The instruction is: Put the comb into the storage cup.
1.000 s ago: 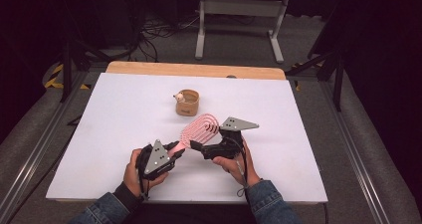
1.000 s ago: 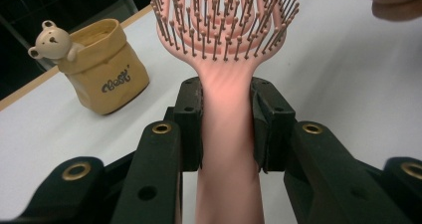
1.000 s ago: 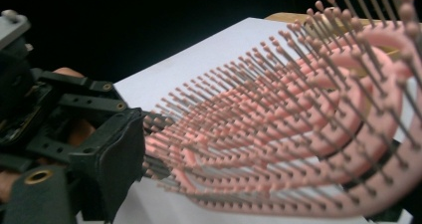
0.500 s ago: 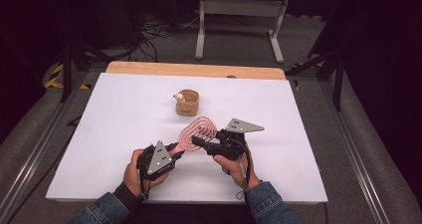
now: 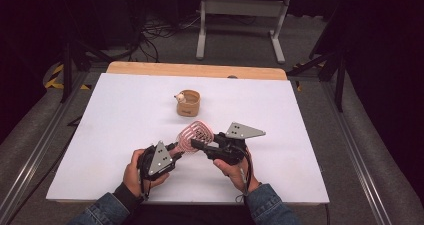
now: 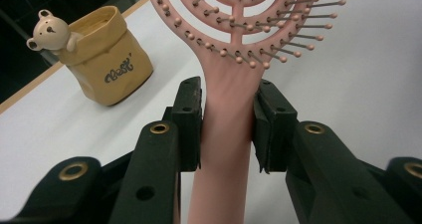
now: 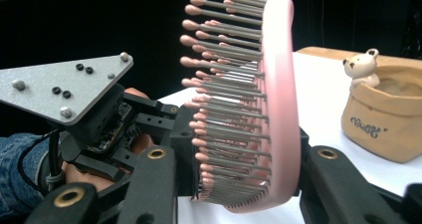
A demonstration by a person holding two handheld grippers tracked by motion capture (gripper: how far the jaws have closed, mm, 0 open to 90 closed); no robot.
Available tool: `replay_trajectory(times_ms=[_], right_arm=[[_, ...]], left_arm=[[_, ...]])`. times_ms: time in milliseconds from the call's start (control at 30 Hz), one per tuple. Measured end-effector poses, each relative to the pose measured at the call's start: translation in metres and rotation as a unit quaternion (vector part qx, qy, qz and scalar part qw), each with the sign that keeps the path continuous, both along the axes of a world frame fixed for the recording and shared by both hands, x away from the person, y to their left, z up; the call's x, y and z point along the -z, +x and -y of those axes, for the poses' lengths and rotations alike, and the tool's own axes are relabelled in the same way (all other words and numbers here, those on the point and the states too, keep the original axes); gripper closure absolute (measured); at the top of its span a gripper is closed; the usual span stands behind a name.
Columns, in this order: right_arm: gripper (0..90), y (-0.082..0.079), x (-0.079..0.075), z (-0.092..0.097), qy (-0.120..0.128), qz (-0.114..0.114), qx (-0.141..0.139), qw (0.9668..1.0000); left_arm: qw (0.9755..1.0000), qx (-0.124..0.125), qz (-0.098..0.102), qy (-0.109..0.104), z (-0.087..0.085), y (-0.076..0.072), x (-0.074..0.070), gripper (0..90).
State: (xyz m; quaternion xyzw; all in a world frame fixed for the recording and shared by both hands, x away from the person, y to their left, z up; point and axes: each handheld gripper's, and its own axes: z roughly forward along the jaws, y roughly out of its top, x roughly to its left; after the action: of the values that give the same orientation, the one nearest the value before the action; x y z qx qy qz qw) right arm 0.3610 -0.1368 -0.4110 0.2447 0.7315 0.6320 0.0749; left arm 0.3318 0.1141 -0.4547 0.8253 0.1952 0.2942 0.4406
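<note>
While your left gripper [image 5: 176,148] clamps the pink hairbrush [image 5: 195,134] handle and your right gripper [image 5: 196,144], just closed, pinches its head, keep both grips level.

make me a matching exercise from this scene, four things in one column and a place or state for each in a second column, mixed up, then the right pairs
Things:
1. hairbrush
2. tan pot
3. left gripper
4. right gripper

Places or states:
A. clamped across the brush's bristled head
B. pink, held up off the table between both grippers
C. stands on the white table beyond the hands, a bear figure at its rim
D. jaws on either side of the brush's handle

Pairs: 1-B, 2-C, 3-D, 4-A
</note>
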Motion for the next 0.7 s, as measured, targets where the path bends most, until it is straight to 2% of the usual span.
replay_trajectory(times_ms=[167,367,500,700], right_arm=[[63.5,-0.003,-0.004,0.002,-0.002,0.019,0.008,0.9998],[63.5,-0.005,-0.008,0.005,-0.005,0.036,0.015,0.9992],[63.5,-0.005,-0.01,0.008,-0.007,0.042,0.024,0.9988],[63.6,-0.005,-0.013,0.014,-0.006,0.051,0.038,0.9979]], left_arm=[[0.9999,0.0,0.001,-0.01,-0.005,0.002,-0.002,62.7],[0.9999,0.002,0.007,-0.01,-0.009,0.002,-0.005,56.5],[0.9998,0.006,0.008,-0.015,-0.013,0.003,-0.006,53.7],[0.9998,-0.001,0.011,-0.017,-0.017,0.003,-0.006,47.8]])
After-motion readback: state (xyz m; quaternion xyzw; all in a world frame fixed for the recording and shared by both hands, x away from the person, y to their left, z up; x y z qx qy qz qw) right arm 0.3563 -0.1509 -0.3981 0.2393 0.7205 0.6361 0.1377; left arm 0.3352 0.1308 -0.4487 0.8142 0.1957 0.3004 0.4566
